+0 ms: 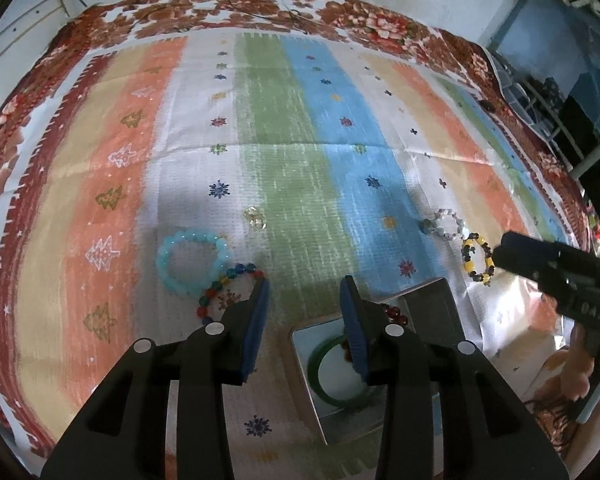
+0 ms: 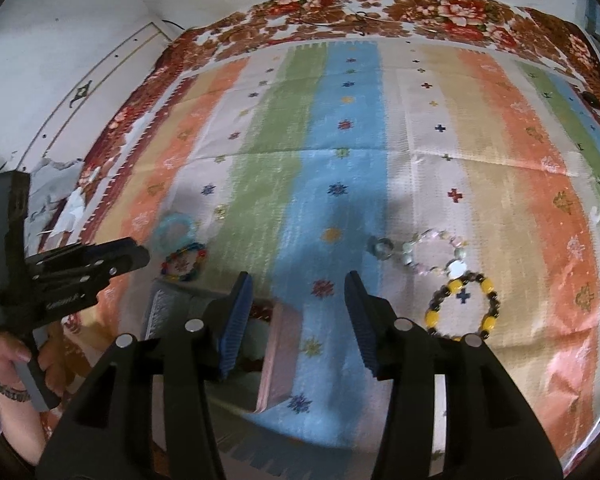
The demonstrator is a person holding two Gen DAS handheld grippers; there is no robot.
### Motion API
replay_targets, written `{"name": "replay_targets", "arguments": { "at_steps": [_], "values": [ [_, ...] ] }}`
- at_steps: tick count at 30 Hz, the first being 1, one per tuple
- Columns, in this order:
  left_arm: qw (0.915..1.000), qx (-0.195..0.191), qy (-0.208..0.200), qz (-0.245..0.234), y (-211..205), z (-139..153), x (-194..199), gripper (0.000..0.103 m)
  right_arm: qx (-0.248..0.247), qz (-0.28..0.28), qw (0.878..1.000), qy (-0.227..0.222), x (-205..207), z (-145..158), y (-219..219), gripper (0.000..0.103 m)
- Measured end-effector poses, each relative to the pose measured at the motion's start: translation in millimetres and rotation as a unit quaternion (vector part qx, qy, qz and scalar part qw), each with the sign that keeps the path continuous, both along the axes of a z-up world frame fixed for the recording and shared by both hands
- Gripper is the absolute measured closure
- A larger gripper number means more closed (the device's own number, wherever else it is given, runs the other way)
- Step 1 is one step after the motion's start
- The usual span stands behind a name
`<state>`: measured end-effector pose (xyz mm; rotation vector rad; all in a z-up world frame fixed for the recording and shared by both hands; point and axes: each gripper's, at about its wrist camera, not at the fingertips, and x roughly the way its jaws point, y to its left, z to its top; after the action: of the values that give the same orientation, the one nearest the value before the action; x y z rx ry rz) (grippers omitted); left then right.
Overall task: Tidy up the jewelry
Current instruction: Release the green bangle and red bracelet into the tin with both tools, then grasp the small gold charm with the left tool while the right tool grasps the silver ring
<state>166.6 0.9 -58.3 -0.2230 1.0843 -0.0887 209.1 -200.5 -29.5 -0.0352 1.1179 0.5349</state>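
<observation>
1. Left gripper [image 1: 305, 300]: we see its jaws standing apart at a moderate gap with nothing between the blue pads. It hangs over the striped cloth [image 1: 292, 152], its right finger over the open box [image 1: 300, 364].
2. Right gripper [image 2: 298, 308]: jaws likewise parted, a little wider, and empty. It points down at the blue stripe, with the box just to its left in its own view.
3. Box contents: a green bangle [image 1: 320, 376] lies inside, and dark red beads [image 1: 396, 314] show at the far inner edge. We count two pieces stowed, though the finger hides part of the interior, so there may be more.
4. Still loose on the cloth, left side: the pale blue bracelet [image 1: 194, 260], and the multicolour bracelet [image 1: 228, 284] touching it and just beside the left finger. A small clear trinket [image 1: 256, 218] sits a little further out.
5. Loose, right side: the yellow-and-black bracelet [image 2: 462, 306] just beside the right finger, the pale bead bracelet [image 2: 436, 252] touching it, and a ring [image 2: 380, 248] near that.
6. Risks, our judgement:
   - Touching bracelets may drag together when one is pinched, and the extra one could drop short of the box.
   - Round beads may roll out from between the pads if only the rim is caught.
   - Pinching low may snag the cloth and shift everything.
   - Both grippers working near the box may collide or knock it.
</observation>
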Motion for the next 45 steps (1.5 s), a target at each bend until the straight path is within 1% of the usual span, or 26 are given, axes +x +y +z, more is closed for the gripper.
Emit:
{"name": "replay_targets", "arguments": {
  "at_steps": [5, 10, 14, 16, 18, 21, 23, 31, 37, 42, 43, 45],
  "values": [
    [0.9998, 0.016, 0.008, 0.000, 0.6, -2.8, 18.6, 0.067, -0.019, -0.010, 1.000, 0.014, 15.3, -12.8, -2.7, 0.054],
    [0.9995, 0.023, 0.019, 0.002, 0.4, -8.4, 34.9, 0.067, -0.038, -0.009, 0.999, 0.035, 29.0, -28.5, -1.1, 0.054],
    [0.9990, 0.026, 0.035, 0.004, 1.0, -18.3, 45.5, 0.067, -0.050, -0.016, 0.997, 0.053, 44.5, -40.4, -0.9, 0.053],
    [0.9986, 0.029, 0.044, 0.008, 3.1, -23.6, 52.1, 0.067, -0.051, -0.021, 0.996, 0.066, 52.7, -47.1, -1.4, 0.053],
    [0.9980, 0.032, 0.053, 0.014, 6.1, -29.2, 60.2, 0.067, -0.041, -0.016, 0.995, 0.094, 62.6, -58.2, -0.8, 0.053],
    [0.9970, 0.038, 0.064, 0.023, 9.4, -36.4, 69.1, 0.067, -0.061, -0.016, 0.993, 0.104, 72.7, -69.6, 1.6, 0.053],
    [0.9966, 0.038, 0.070, 0.023, 10.6, -40.6, 73.8, 0.067, -0.063, -0.020, 0.991, 0.114, 78.9, -75.6, 0.9, 0.053],
    [0.9944, 0.050, 0.090, 0.026, 12.5, -55.1, 92.0, 0.067, -0.075, -0.027, 0.988, 0.132, 96.1, -92.1, 1.9, 0.053],
    [0.9937, 0.052, 0.097, 0.022, 12.7, -59.8, 99.8, 0.067, -0.083, -0.028, 0.986, 0.141, 106.6, -101.4, 3.1, 0.053],
    [0.9920, 0.055, 0.111, 0.023, 14.5, -69.7, 107.0, 0.067, -0.094, -0.024, 0.984, 0.150, 109.2, -110.6, 4.8, 0.053],
    [0.9913, 0.056, 0.117, 0.023, 15.3, -72.9, 108.8, 0.067, -0.094, -0.024, 0.984, 0.150, 109.7, -111.1, 4.9, 0.053],
    [0.9902, 0.057, 0.125, 0.026, 17.3, -78.7, 112.0, 0.067, -0.089, -0.024, 0.984, 0.152, 110.9, -111.1, 5.3, 0.048]
  ]
}}
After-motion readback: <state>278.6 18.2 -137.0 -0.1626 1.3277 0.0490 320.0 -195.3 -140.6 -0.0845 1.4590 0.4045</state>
